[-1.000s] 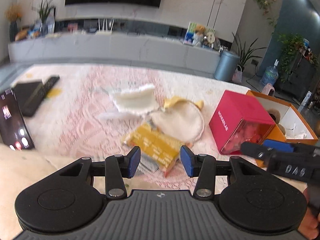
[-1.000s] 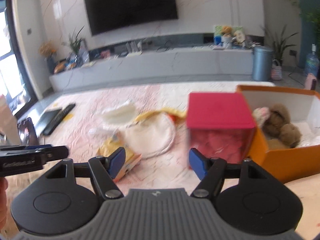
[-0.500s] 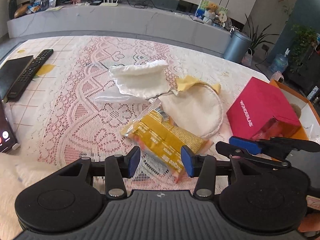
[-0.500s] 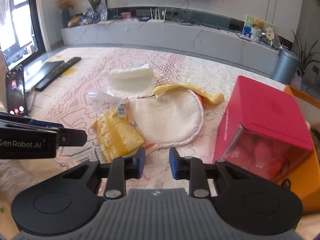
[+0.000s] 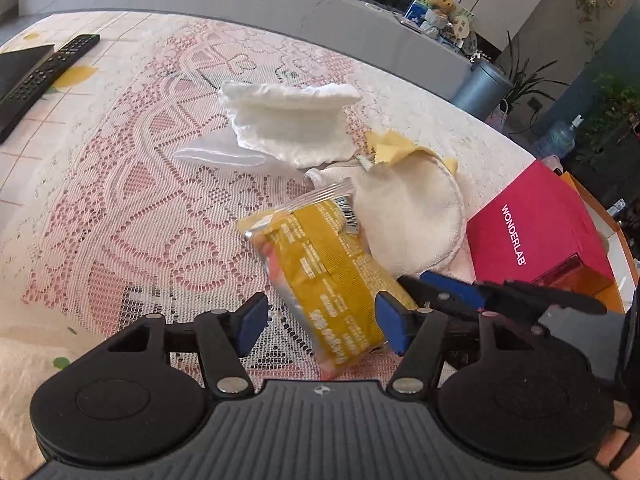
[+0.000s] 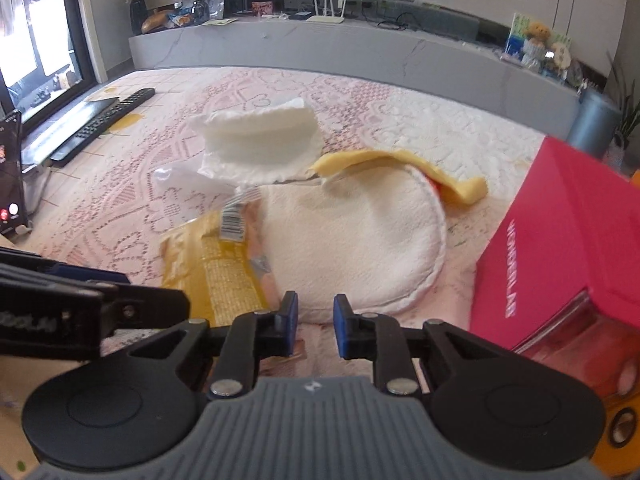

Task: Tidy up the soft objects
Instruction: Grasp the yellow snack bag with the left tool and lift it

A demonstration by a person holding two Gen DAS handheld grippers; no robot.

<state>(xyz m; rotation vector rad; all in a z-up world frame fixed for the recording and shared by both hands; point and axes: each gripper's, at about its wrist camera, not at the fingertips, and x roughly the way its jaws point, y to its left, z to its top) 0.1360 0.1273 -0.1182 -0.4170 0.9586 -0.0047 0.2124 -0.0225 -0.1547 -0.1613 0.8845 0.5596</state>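
- Right then, my left gripper point(image 5: 318, 328) hung low over the lace tablecloth point(image 5: 120, 208), and its jaws had just been opening wider; the near end of the yellow snack packet point(image 5: 324, 268) lay between the blue pads point(image 5: 250, 326), neither pad pressing on it that I could see.
- My right gripper point(image 6: 316, 330) sat narrow, jaws drawn most of the way together after closing a moment before, a slim gap left and nothing caught in it.
- That right claw pointed at the near edge of the round cream pad point(image 6: 352, 240), hovering just short of it.
- From the left view, my right gripper's tips point(image 5: 440, 292) showed just beside the packet's right edge; whether they touched it, I could not tell.
- The packet lay tilted across the cloth, its far end overlapping the round cream pad point(image 5: 408, 220).
- A yellow cloth point(image 6: 400, 168) curled along the pad's far rim.
- Beyond them sat the folded white cloth point(image 5: 288, 120), with a clear plastic wrapper point(image 5: 216, 156) beside it.
- The magenta box point(image 5: 532, 232) stood to the right, close by the pad.
- Far left, a remote control point(image 5: 48, 68) lay on the table.
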